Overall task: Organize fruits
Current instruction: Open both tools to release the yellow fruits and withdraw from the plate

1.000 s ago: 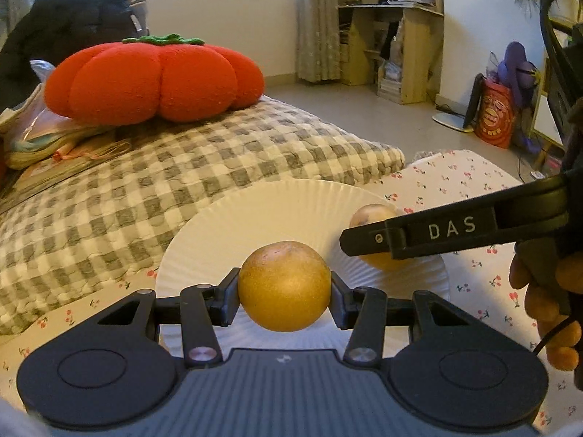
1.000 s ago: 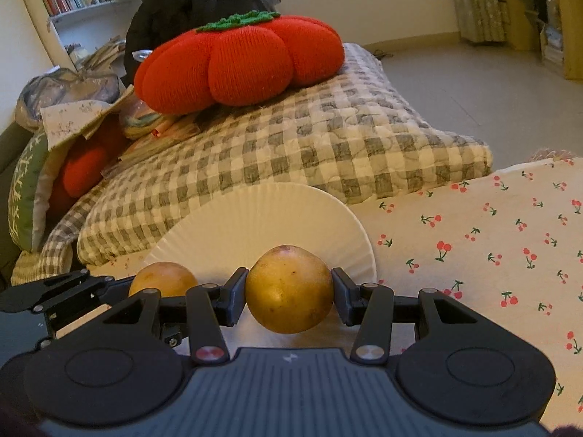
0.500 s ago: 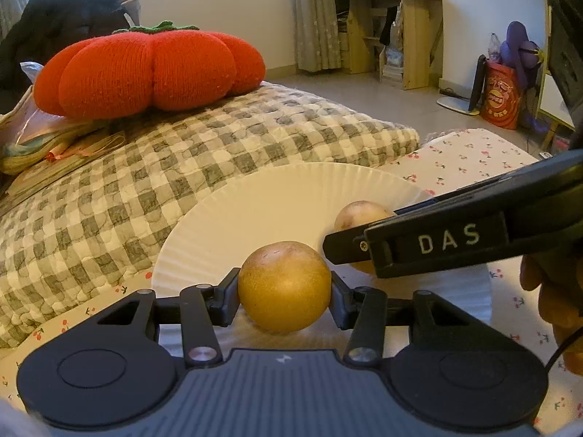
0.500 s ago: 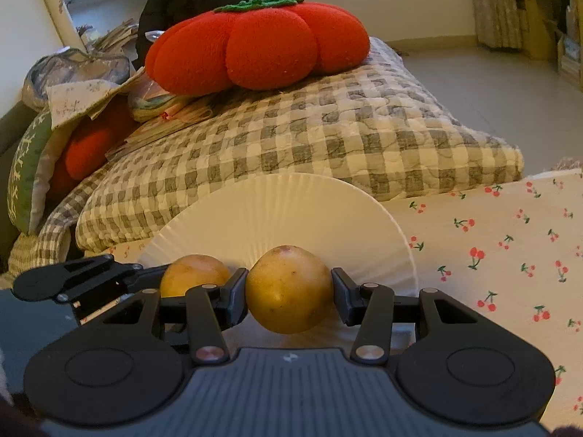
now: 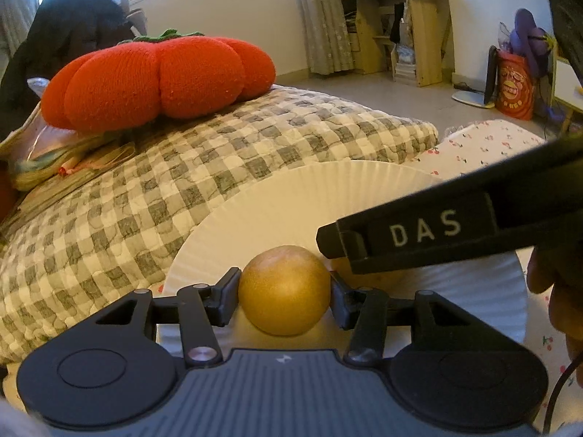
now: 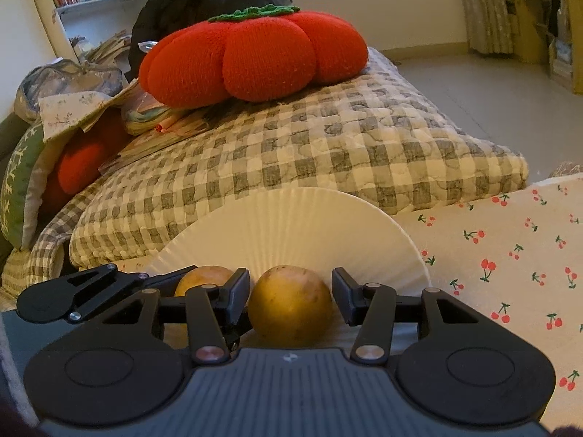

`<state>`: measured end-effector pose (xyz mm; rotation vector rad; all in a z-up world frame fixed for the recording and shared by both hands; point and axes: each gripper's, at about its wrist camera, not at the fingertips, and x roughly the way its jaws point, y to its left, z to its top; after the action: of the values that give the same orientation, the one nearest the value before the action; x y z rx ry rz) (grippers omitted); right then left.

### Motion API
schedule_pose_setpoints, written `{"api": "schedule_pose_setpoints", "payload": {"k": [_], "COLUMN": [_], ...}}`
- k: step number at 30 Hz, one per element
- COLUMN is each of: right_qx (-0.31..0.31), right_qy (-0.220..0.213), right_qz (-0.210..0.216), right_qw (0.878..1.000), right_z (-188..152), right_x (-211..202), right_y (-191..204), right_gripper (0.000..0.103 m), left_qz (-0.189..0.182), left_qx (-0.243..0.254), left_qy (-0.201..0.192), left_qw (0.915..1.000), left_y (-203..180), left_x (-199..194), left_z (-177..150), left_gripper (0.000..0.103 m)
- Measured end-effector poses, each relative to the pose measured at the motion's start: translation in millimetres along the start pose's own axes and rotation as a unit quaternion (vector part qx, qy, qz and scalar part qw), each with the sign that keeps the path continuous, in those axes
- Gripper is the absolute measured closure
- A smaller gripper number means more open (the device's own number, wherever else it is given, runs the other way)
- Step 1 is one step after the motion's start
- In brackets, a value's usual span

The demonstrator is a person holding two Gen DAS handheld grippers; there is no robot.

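A white paper plate (image 5: 291, 204) lies on the cherry-print cloth; it also shows in the right wrist view (image 6: 291, 225). My left gripper (image 5: 285, 295) is shut on a round golden-brown fruit (image 5: 285, 293), low over the plate's near part. My right gripper (image 6: 290, 304) has its jaws slightly apart around a yellow-brown fruit (image 6: 290, 307) that rests on the plate; a small gap shows on the right side. The left gripper's fruit (image 6: 202, 278) shows just left of it. The right gripper's black finger marked DAS (image 5: 437, 233) crosses the left wrist view and hides most of its fruit.
A grey checked quilt (image 5: 182, 182) rises right behind the plate, with a red pumpkin cushion (image 5: 160, 76) on top. The cherry-print cloth (image 6: 510, 255) spreads to the right. Stacked bedding (image 6: 54, 138) lies at the left. A bare floor and wooden shelves are beyond.
Both grippers have moved down and forward over the plate. The right gripper's jaws have parted a little from its fruit, which now sits on the plate. The left still grips its fruit.
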<state>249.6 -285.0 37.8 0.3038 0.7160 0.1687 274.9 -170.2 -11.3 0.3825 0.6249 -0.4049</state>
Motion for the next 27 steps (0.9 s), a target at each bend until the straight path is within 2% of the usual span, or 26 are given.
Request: {"api": "schedule_pose_setpoints", "payload": {"k": [1,3,5,7,11,16,19,22,27], "right_qx": [0.004,0.021,0.036,0.043,0.056,0.067,0.058,0.048,0.029], "right_qy": [-0.004,-0.015,-0.021,-0.021,-0.020,-0.021,-0.018,-0.019,-0.015], "right_qz": [0.001,0.007,0.011,0.010,0.010,0.020,0.021,0.021,0.018], "right_qw": [1.000,1.000,0.999,0.999,0.998,0.997,0.998,0.998,0.999], "right_z": [1,4,5,6,9,11,11,9,-2], "right_x": [-2,-9,-13,-15,-23,-37,-47,-57,-77], "right_y": [-1,-7,-13,-16,-23,-19,-11,-1,19], "right_gripper": [0.055,0.052,0.051,0.050,0.047,0.037,0.032,0.029,0.026], "left_qz": [-0.001,-0.002,-0.007,-0.021,-0.040,-0.043,-0.030,-0.009,0.013], "left_qx": [-0.003,-0.009,-0.015,-0.028,-0.066,-0.125,-0.156,-0.181,-0.191], "left_qy": [0.001,0.000,-0.001,-0.007,-0.017,-0.018,-0.011,0.013,0.028], "left_qw": [1.0000,1.0000,0.9999,0.9994,0.9969,0.9911,0.9873,0.9833,0.9811], "left_y": [2,7,13,20,35,51,57,60,60], "left_x": [-1,-6,-10,-16,-34,-57,-71,-82,-109], "left_z": [0,0,-1,-2,0,1,4,7,4], "left_gripper": [0.052,0.039,0.031,0.026,0.023,0.022,0.022,0.021,0.021]}}
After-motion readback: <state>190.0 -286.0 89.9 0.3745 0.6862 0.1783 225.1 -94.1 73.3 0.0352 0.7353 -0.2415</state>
